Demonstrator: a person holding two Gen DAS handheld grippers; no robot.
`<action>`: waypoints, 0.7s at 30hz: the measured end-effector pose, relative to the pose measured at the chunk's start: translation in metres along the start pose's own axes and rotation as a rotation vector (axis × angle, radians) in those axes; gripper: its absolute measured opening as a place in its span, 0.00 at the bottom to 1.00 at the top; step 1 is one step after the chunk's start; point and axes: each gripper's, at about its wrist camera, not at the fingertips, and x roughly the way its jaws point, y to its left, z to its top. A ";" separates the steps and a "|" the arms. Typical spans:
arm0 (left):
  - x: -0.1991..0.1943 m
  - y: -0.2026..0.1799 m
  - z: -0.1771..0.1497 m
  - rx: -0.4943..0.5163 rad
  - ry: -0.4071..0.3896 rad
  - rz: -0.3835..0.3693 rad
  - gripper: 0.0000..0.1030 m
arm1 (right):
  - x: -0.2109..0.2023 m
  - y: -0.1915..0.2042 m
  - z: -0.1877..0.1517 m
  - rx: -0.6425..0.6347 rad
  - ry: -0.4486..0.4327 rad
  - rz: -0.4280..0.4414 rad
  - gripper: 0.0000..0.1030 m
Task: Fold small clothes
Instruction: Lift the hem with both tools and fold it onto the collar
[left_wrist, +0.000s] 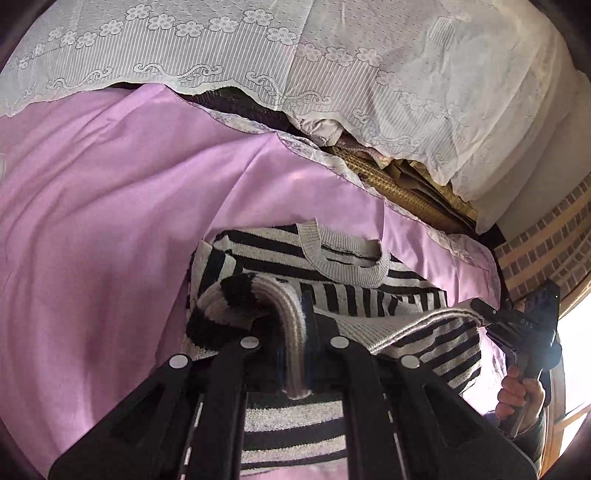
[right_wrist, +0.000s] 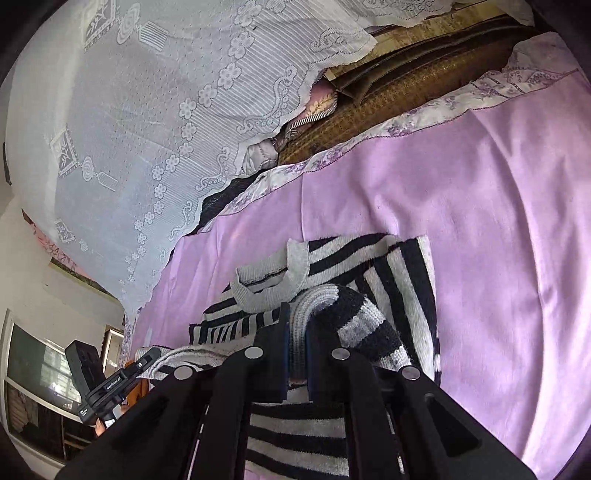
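Observation:
A small black-and-white striped knit sweater (left_wrist: 343, 291) lies on a lilac sheet (left_wrist: 110, 221), its grey collar (left_wrist: 347, 258) toward the far side. My left gripper (left_wrist: 295, 332) is shut on the ribbed hem at one corner and holds it lifted over the body. My right gripper (right_wrist: 297, 339) is shut on the ribbed hem at the other corner of the sweater (right_wrist: 369, 280). The hem stretches between the two grippers. The right gripper also shows in the left wrist view (left_wrist: 480, 312), and the left gripper in the right wrist view (right_wrist: 147, 360).
White lace curtain fabric (left_wrist: 221, 44) hangs behind the sheet's far edge. Brown patterned bedding (right_wrist: 406, 85) lies under it. A brick-pattern wall (left_wrist: 546, 243) and window are at right. A cabinet (right_wrist: 33, 387) stands at left of the right wrist view.

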 end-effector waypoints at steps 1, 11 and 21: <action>0.006 0.001 0.006 -0.004 0.001 0.006 0.06 | 0.007 -0.001 0.006 0.004 -0.003 -0.004 0.07; 0.067 0.018 0.038 -0.027 0.057 0.071 0.07 | 0.066 -0.028 0.034 0.068 -0.013 -0.028 0.07; 0.093 0.037 0.034 -0.072 0.085 0.020 0.24 | 0.091 -0.044 0.043 0.110 -0.037 -0.038 0.23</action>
